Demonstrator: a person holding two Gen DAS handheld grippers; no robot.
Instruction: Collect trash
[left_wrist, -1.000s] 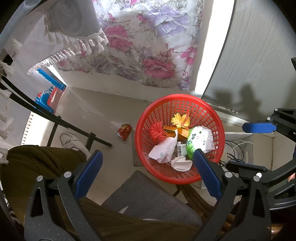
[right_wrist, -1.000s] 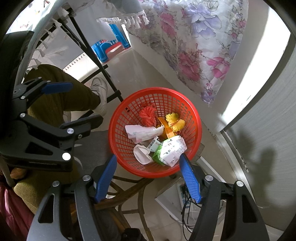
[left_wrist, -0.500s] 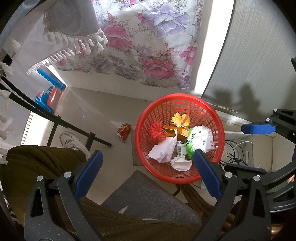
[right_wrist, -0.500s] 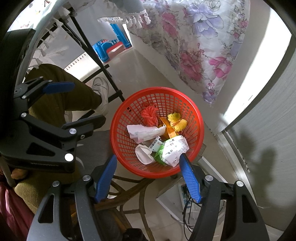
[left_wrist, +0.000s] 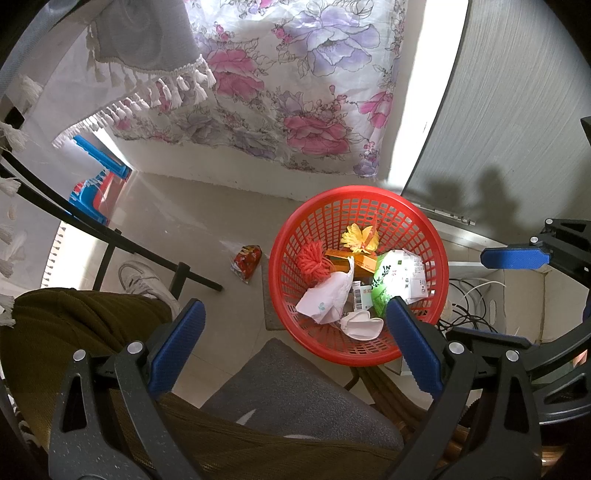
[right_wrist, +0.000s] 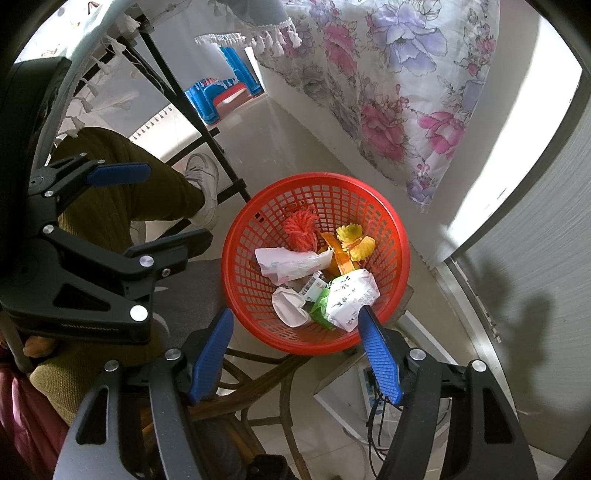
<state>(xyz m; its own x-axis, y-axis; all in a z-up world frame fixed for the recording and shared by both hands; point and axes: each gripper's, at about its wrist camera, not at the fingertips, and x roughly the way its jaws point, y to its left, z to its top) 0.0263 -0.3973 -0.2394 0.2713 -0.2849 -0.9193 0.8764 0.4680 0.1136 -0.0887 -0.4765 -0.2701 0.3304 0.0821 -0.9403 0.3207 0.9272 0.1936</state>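
Note:
A red plastic basket (left_wrist: 369, 201) (right_wrist: 266, 325) stands on the floor with trash inside: a green-and-white packet (left_wrist: 397, 275) (right_wrist: 347, 299), crumpled white paper (left_wrist: 327, 301) (right_wrist: 288, 262), an orange yarn tuft (left_wrist: 314, 260), a yellow flower (left_wrist: 356, 236) (right_wrist: 352, 240). My left gripper (left_wrist: 291, 338) hangs open and empty above the basket's near left side. My right gripper (right_wrist: 295, 347) hovers open and empty over the basket's near rim. A red snack wrapper (left_wrist: 245, 260) lies on the floor left of the basket.
A person's leg in olive trousers (left_wrist: 74, 325) and a white shoe (left_wrist: 142, 275) sit at the left. A grey chair cushion (left_wrist: 288, 387) lies below. Black table legs (left_wrist: 122, 240), a floral cloth (left_wrist: 295, 92), blue stools (right_wrist: 221, 96) and cables (left_wrist: 469, 306) surround the basket.

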